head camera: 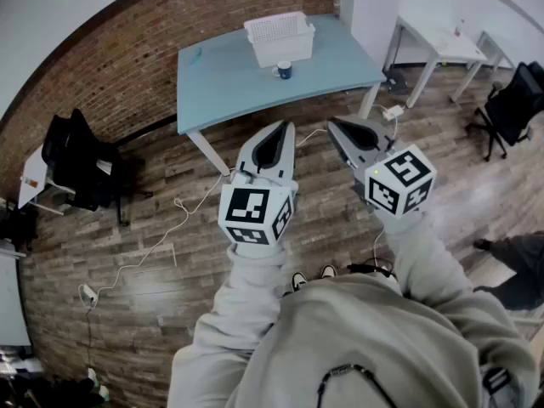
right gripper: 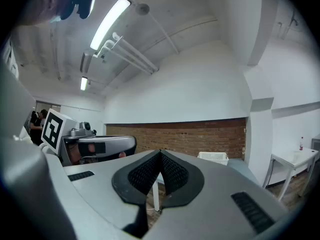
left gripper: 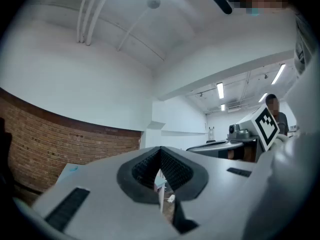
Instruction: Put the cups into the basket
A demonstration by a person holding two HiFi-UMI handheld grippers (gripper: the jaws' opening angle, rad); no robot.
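Note:
A blue and white cup (head camera: pixel 284 70) stands on the pale blue table (head camera: pixel 221 79), just in front of a white basket (head camera: pixel 279 37). Both grippers hang well short of the table, over the wooden floor. My left gripper (head camera: pixel 279 131) is shut with nothing between its jaws, and its tip points toward the table's front edge. My right gripper (head camera: pixel 333 124) is shut and empty too, a little to the right. In the right gripper view the basket (right gripper: pixel 214 157) shows far off beyond the closed right gripper (right gripper: pixel 160 153). The left gripper (left gripper: pixel 161 150) points up at the wall and ceiling.
A white cable (head camera: pixel 183 219) trails over the wooden floor to a plug block (head camera: pixel 88 293). Black chairs (head camera: pixel 78 161) stand at the left, a white desk (head camera: pixel 440 45) and a black office chair (head camera: pixel 512 104) at the right. A person's leg (head camera: pixel 514 266) is at the right edge.

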